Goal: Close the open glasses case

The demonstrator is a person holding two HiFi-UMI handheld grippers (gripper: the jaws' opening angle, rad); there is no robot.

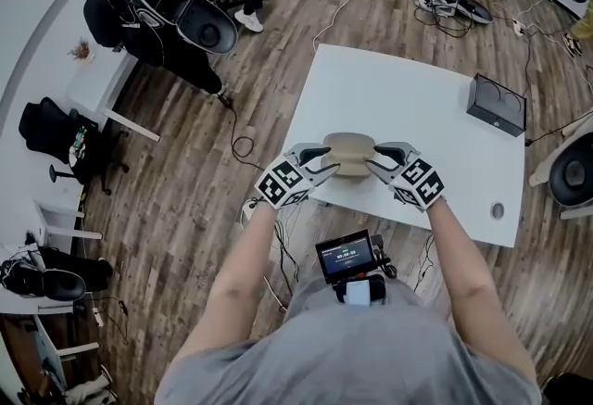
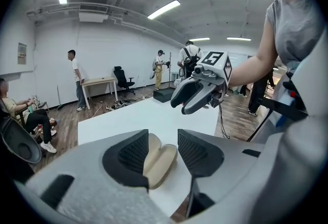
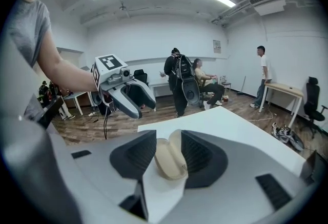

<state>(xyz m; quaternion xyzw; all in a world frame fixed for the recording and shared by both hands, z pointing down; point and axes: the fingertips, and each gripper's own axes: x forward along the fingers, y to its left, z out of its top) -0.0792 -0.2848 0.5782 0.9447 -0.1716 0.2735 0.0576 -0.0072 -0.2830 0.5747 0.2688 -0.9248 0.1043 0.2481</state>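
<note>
A beige glasses case point(image 1: 348, 153) lies open on the white table point(image 1: 408, 97), near its front edge, with the lid standing up. My left gripper point(image 1: 324, 160) is at the case's left end and my right gripper point(image 1: 374, 159) at its right end, both pointing inward. In the left gripper view the jaws point(image 2: 163, 136) stand apart, and the case point(image 2: 159, 161) shows in the gap just past the tips. The right gripper point(image 3: 168, 137) is open the same way, with the case point(image 3: 169, 159) beyond it. No pad presses on the case.
A black box point(image 1: 497, 103) stands at the table's far right, and a small round disc point(image 1: 498, 209) lies near the right front corner. A small screen point(image 1: 347, 257) hangs at the person's chest. Office chairs, seated and standing people and floor cables surround the table.
</note>
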